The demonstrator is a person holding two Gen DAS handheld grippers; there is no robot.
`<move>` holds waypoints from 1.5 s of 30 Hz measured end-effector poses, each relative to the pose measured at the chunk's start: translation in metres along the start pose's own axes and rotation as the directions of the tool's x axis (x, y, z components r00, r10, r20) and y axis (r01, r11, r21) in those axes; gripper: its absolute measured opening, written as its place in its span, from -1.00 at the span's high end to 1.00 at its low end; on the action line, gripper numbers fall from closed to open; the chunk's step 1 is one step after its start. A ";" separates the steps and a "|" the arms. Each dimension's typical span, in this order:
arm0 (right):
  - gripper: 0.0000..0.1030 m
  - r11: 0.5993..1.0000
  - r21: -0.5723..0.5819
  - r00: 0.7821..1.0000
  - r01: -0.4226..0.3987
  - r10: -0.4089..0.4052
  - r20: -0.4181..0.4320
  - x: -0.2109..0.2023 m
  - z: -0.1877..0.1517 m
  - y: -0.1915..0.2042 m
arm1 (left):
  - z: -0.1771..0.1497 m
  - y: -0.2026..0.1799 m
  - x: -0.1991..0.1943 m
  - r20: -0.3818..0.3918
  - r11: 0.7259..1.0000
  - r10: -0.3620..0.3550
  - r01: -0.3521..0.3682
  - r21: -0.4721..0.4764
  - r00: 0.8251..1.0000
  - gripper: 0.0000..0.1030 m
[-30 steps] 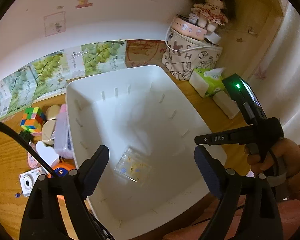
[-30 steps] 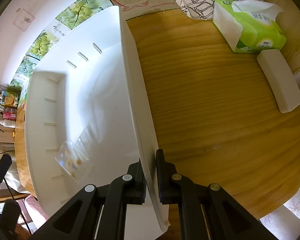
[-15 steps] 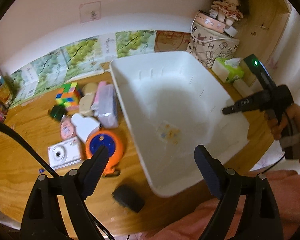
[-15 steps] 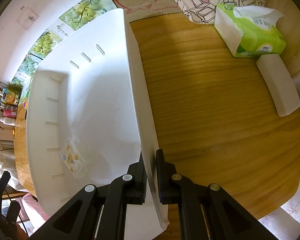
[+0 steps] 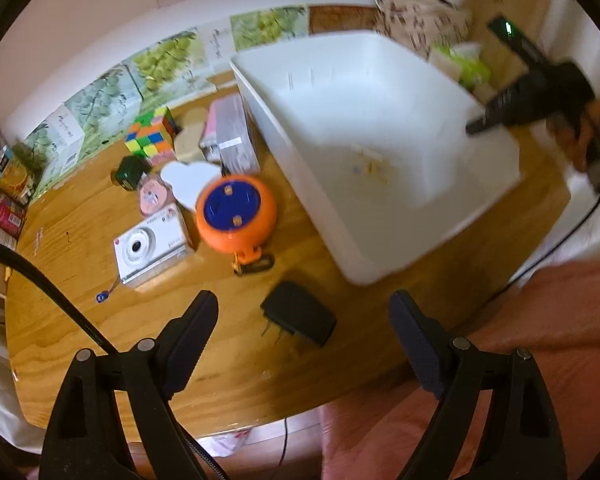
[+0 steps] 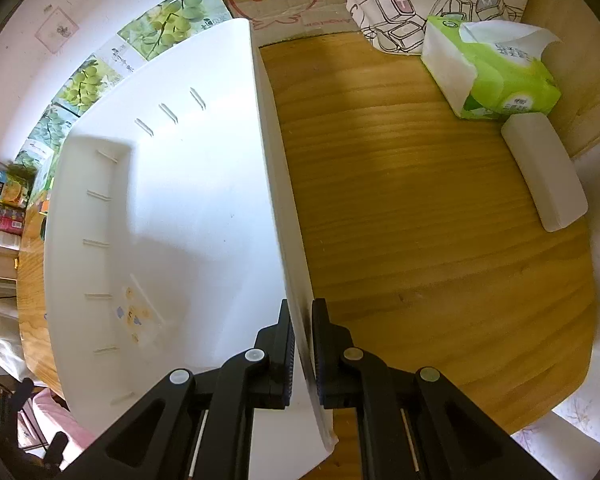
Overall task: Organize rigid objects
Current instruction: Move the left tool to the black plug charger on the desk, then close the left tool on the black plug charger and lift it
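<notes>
The left gripper [image 5: 302,322] hangs released above the black plug adapter [image 5: 299,318], beside the white bin [image 5: 388,256]. The right gripper [image 6: 301,346] clamps the bin's wall. Best descend straight, straddling the adapter's narrow sides.

White plastic bin [image 5: 380,128] on a wooden table, loose items left of it.

Inside lies one small clear patterned case [image 6: 140,312]. Left: orange cable reel [image 5: 236,212], white camera [image 5: 152,248], colour cube [image 5: 152,136], pink box [image 5: 232,136]; nearer, a black plug adapter [image 5: 300,318].
</notes>
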State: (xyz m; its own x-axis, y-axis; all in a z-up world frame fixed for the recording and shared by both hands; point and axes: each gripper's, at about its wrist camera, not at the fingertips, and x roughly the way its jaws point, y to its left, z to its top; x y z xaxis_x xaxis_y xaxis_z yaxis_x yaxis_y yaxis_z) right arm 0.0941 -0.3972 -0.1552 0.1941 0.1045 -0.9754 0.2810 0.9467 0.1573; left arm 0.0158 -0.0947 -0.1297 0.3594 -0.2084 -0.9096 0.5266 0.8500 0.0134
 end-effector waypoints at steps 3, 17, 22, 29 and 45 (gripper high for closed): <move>0.84 1.000 -0.003 1.000 0.007 -0.007 -0.002 0.001 -0.002 0.002 | -0.008 -0.002 0.014 -0.039 1.000 0.001 0.000 0.025 0.999 -0.73; 0.84 0.999 -0.039 1.000 0.019 -0.019 -0.011 0.012 0.002 0.018 | -0.022 -0.006 0.072 -0.115 0.997 0.040 -0.033 0.063 0.993 -0.73; 0.84 0.998 -0.056 1.000 0.018 -0.019 -0.016 0.017 0.001 0.022 | -0.022 -0.005 0.080 -0.113 0.999 0.037 -0.033 0.041 0.993 -0.72; 0.84 0.997 -0.072 1.000 0.012 -0.014 -0.026 0.021 0.004 0.027 | -0.020 -0.004 0.083 -0.096 0.999 0.031 -0.029 0.019 0.995 -0.68; 0.84 0.997 -0.080 0.999 0.005 -0.008 -0.043 0.028 0.010 0.029 | -0.016 0.004 0.084 -0.045 0.996 0.017 -0.020 -0.084 0.999 -0.31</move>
State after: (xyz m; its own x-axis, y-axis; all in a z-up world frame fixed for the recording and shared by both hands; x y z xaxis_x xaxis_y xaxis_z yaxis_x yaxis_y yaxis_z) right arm 0.1172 -0.3694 -0.1765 0.1509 0.1099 -0.9824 0.2056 0.9686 0.1399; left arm 0.0357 -0.1013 -0.2124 0.3329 -0.1721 -0.9271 0.4525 0.8918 -0.0030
